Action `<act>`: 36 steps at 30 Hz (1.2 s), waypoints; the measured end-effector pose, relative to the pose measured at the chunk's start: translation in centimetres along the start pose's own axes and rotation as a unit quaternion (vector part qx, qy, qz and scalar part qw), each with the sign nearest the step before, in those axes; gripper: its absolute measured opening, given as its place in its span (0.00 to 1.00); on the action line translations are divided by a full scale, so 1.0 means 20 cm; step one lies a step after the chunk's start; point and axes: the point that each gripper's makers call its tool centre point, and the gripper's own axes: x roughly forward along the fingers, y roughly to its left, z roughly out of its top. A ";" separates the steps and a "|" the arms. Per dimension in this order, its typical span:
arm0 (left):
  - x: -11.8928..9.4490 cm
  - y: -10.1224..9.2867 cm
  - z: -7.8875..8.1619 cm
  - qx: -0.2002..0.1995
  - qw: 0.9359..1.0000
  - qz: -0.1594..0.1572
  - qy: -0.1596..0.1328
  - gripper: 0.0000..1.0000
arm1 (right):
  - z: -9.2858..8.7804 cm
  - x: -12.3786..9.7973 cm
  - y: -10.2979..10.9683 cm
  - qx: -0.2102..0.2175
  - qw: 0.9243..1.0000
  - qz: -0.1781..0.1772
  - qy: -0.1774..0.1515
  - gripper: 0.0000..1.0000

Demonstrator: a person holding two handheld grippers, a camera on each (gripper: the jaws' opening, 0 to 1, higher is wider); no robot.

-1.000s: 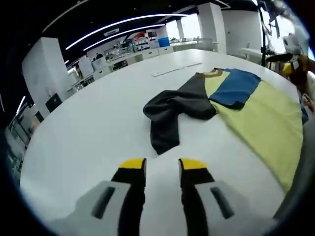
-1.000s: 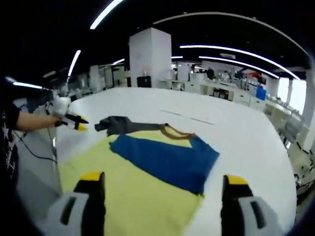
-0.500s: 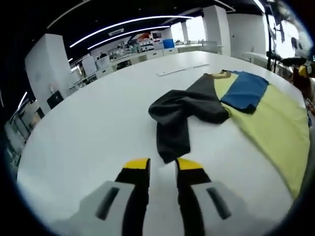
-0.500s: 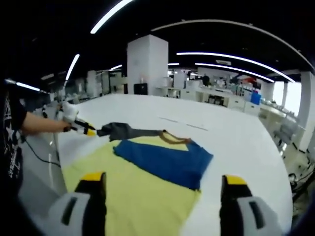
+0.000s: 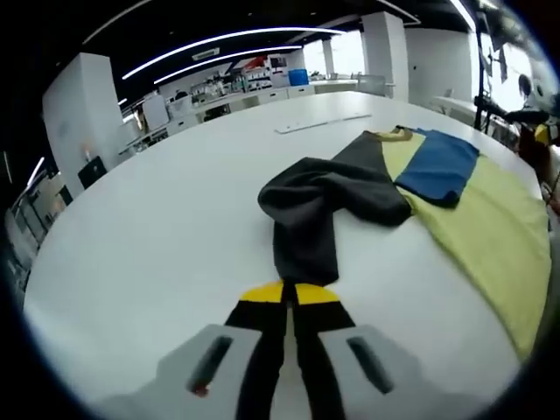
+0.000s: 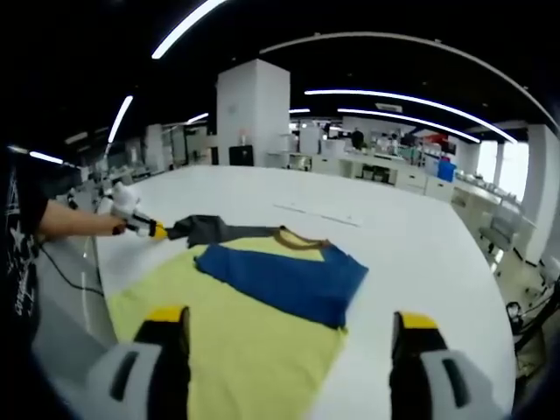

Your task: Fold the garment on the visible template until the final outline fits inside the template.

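on my left gripper view the left claw (image 5: pixel 290 293) had its two yellow-tipped jaws drawn together, with the end of the dark grey sleeve (image 5: pixel 304 248) of the yellow, blue and grey long-sleeved shirt (image 5: pixel 472 210) right at their tips; it looked pinched between them, though the cloth edge itself was hidden by the tips. the shirt lay on the wide white desk (image 5: pixel 157 236). from the sleeve end the grey cloth ran away from the claw in a bunched, creased fold and met the shirt's body, where a blue sleeve (image 5: pixel 440 166) was folded across the yellow front, just beside the tan collar (image 5: pixel 395 133). a thin pale strip (image 5: pixel 317 124) lay on the desk beyond the shirt, well apart from it.

on my right gripper view the right claw (image 6: pixel 287 322) stood with its jaws wide apart above the shirt (image 6: pixel 236 337), gripping nothing, the yellow body spread below and between them. the blue sleeve (image 6: pixel 289 278) lay across the shirt beyond the jaws, and the collar (image 6: pixel 300 238) sat beyond that. on the far left of the shirt the grey sleeve (image 6: pixel 208 229) stretched toward the left claw (image 6: pixel 150 230), which a person's hand (image 6: pixel 121 203) held at the sleeve's tip. the person's dark sleeve (image 6: pixel 12 219) showed at the edge of that view, beside the desk (image 6: pixel 420 254).
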 end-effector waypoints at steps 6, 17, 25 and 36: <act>-0.09 0.02 0.01 -0.003 1.000 0.007 0.000 0.00 | 0.02 0.02 0.03 -0.007 1.000 0.006 0.000 0.97; -0.31 0.00 0.08 -0.031 0.999 0.013 -0.018 0.00 | 0.08 0.00 0.07 -0.025 0.999 0.017 -0.014 0.99; -0.45 0.07 0.13 -0.049 0.998 0.027 -0.032 0.00 | 0.07 -0.03 0.09 -0.026 0.999 0.018 -0.014 0.99; -0.51 0.07 0.12 -0.076 0.997 0.016 -0.022 0.00 | 0.08 -0.06 0.08 -0.022 0.999 0.010 -0.020 0.99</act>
